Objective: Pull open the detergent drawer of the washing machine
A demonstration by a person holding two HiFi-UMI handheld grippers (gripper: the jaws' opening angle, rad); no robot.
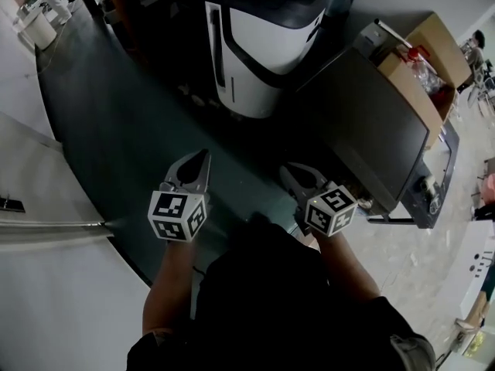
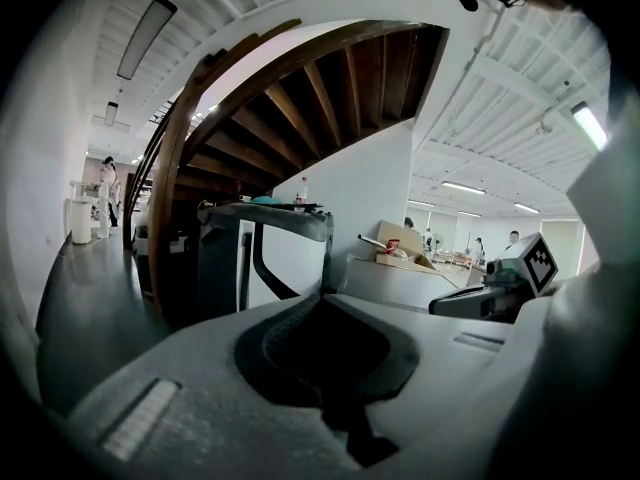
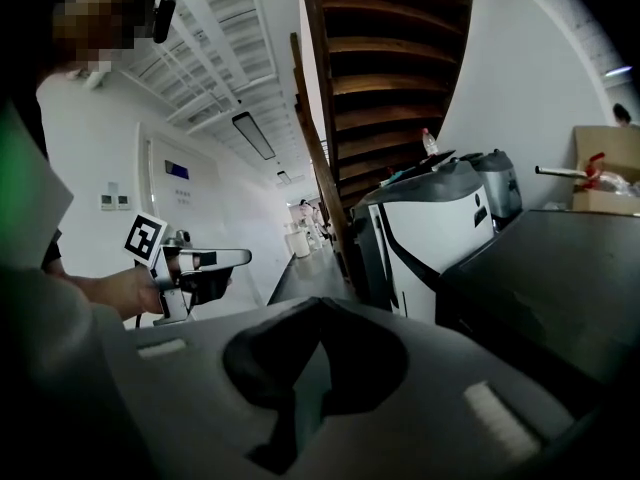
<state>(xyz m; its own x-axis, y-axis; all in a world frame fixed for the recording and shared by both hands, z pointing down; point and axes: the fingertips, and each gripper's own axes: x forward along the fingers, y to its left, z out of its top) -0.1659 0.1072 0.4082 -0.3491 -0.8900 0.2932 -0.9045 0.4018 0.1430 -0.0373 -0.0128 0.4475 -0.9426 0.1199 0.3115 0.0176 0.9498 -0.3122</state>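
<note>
I hold both grippers in the air in front of the washing machine (image 1: 363, 126), a dark box that I see from above. The right gripper (image 1: 285, 168) is the nearer one to it, close to its corner but not touching. The left gripper (image 1: 206, 154) is on the far side of the right one from the washing machine, well apart from it.

In the left gripper view the jaws of the left gripper (image 2: 322, 294) meet at the tips, with nothing between them. The right gripper (image 3: 318, 301) is the same in its own view: the tips are together and they hold nothing.

The front panel of the washing machine, with a round knob (image 1: 428, 184), is on the side turned away from the grippers. I cannot make out the detergent drawer on it.

A white machine (image 1: 259, 41) stands just beside the washing machine, and a cardboard box (image 1: 421, 68) is at its other side.
</note>
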